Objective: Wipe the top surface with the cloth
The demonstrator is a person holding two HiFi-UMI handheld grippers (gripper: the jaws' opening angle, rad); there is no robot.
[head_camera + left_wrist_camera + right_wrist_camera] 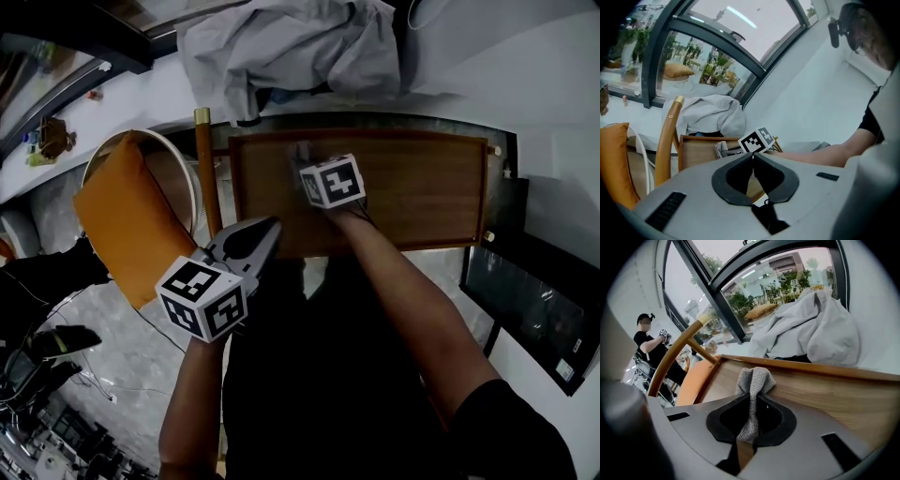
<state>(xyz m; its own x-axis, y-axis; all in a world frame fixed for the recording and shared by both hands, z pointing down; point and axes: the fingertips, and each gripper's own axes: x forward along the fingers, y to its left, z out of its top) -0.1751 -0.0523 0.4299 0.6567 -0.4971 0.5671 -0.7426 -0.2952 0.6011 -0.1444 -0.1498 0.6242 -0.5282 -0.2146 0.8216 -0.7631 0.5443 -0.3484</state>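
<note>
The jaws of the right gripper (751, 394) are clamped on a narrow fold of the grey knitted cloth (756, 379). The bunched end of it sticks out ahead and appears to rest on the brown wooden top surface with a raised rim (834, 394). The jaws of the left gripper (753, 157) are pressed together with nothing between them. It hangs at about 8 o'clock from the right one, off the near edge of the wood.

In the head view the cloth lies in the 10 o'clock part of the surface, under the right gripper's tips, with bare wood running out toward 3 o'clock.

We judge the pinch to be the weak point. So little fabric is held that drag on the wood could pull it free. Only a small wad touches, so each pass would clean a thin stripe and leave gaps. Pressing harder to widen the contact risks the hard jaw tips scraping the wood.

Toward 9 o'clock stands the round honey-coloured wooden chair post (202, 169), and a leftward stroke could knock it or snag the cloth on the rim.

At 12 o'clock, just past the far rim, the crumpled pale grey fabric heap (291, 47) lies close enough that a long push could catch it.
</note>
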